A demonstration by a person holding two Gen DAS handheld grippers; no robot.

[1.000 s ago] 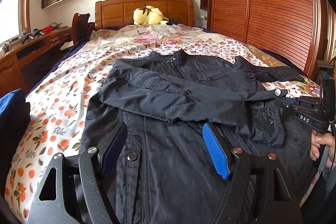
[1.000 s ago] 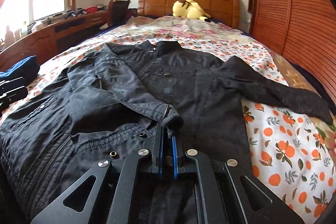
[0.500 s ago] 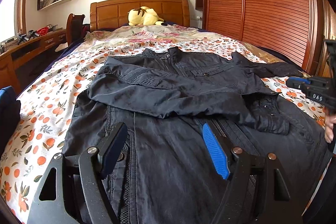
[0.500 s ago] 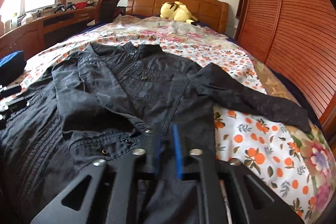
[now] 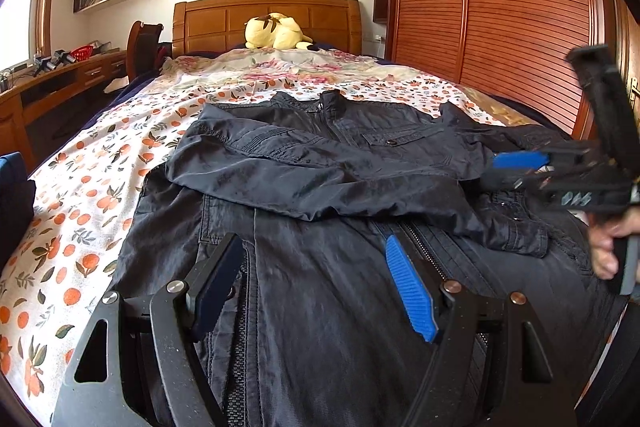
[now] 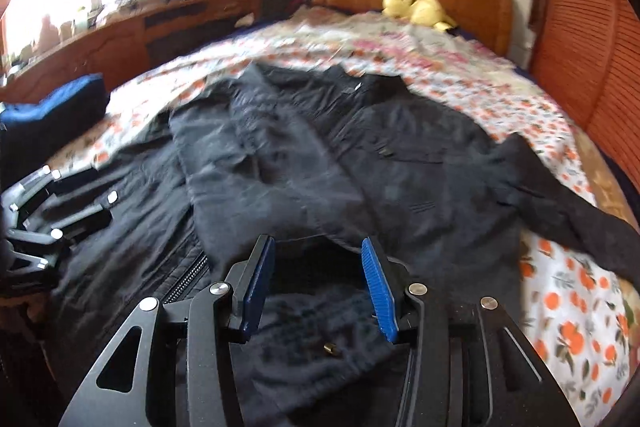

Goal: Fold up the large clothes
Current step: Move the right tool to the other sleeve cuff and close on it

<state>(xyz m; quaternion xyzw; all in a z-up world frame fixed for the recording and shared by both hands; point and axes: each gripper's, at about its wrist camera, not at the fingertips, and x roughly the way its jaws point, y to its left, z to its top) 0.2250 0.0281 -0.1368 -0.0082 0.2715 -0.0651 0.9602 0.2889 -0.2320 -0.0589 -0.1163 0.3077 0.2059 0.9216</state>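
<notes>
black jacket (image 5: 328,163) flat on bed (image 5: 100,187), one sleeve (image 5: 320,191) folded across; left gripper (image 5: 316,287) wide, empty; right gripper (image 6: 318,287) opening, apparently clear of cloth.

The left gripper (image 5: 308,287) hangs low, pointing downward, jaws spread wide with nothing pinched between the pads. The right gripper (image 6: 318,287) also tilts downward, its jaws opening with nothing clamped, and a hand (image 5: 608,251) grips its handle from behind.
</notes>
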